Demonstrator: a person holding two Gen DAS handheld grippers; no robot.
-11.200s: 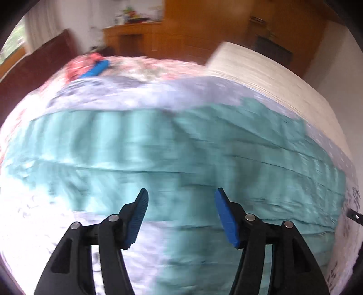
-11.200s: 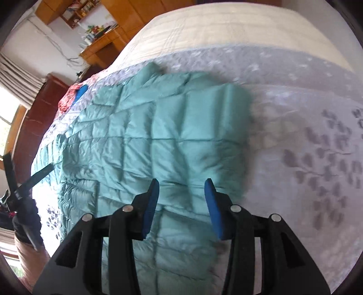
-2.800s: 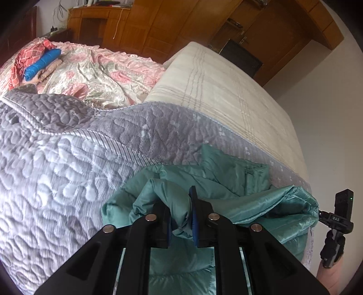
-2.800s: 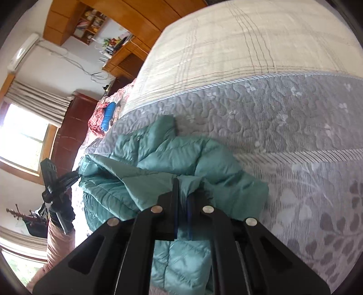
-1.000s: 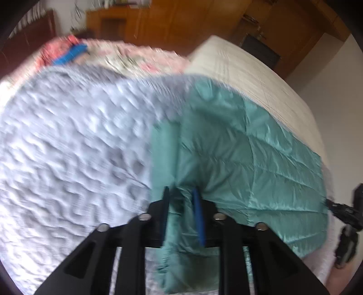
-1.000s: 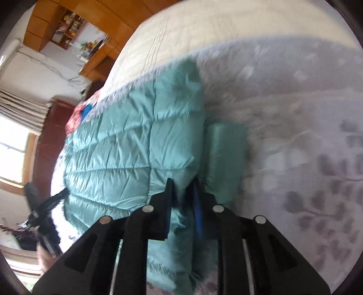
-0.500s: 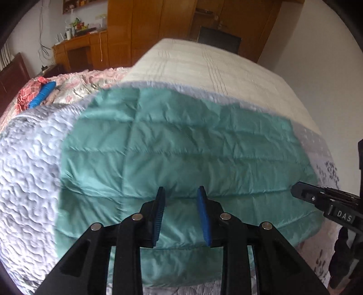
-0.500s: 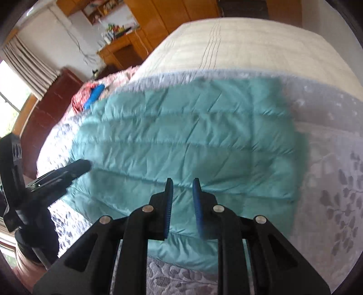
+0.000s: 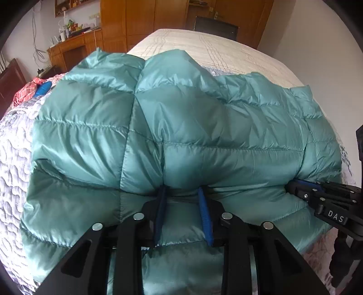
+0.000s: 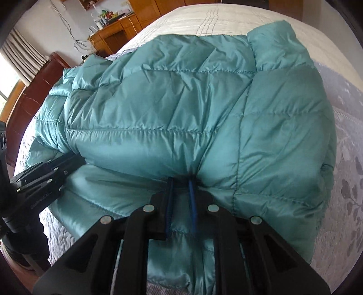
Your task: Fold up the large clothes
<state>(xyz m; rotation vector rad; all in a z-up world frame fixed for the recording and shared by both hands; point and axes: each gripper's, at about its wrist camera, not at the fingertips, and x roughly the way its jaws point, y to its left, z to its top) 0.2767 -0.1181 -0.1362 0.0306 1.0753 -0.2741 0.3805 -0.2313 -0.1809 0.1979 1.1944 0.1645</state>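
Room: a bedroom, with wooden wardrobes (image 9: 145, 20) along the far wall and a cluttered wooden desk (image 9: 72, 48) to the left of them.
Bed: a grey quilted bedspread (image 9: 12, 158) covers the near half, and a cream checked blanket (image 9: 215, 48) lies beyond it.
Jacket: the teal puffer jacket (image 9: 204, 127) sprawls across the grey bedspread, its upper layer puffed up over a flatter layer beneath, with the far edge reaching onto the cream blanket.
Left tongs: the left tongs (image 9: 182, 215) sit low at the near edge, blue pads a modest gap apart, with jacket fabric filling the space between them; whether they pinch it, I cannot tell.
Right tongs: the right tongs (image 10: 180, 204) have a narrower gap, tips pushed in under the puffed fold with teal fabric between the pads; a firm grip cannot be confirmed.
Also there: a blue object (image 9: 43, 88) and pink patterned cloth (image 9: 23, 92) lie at the far left of the bed.
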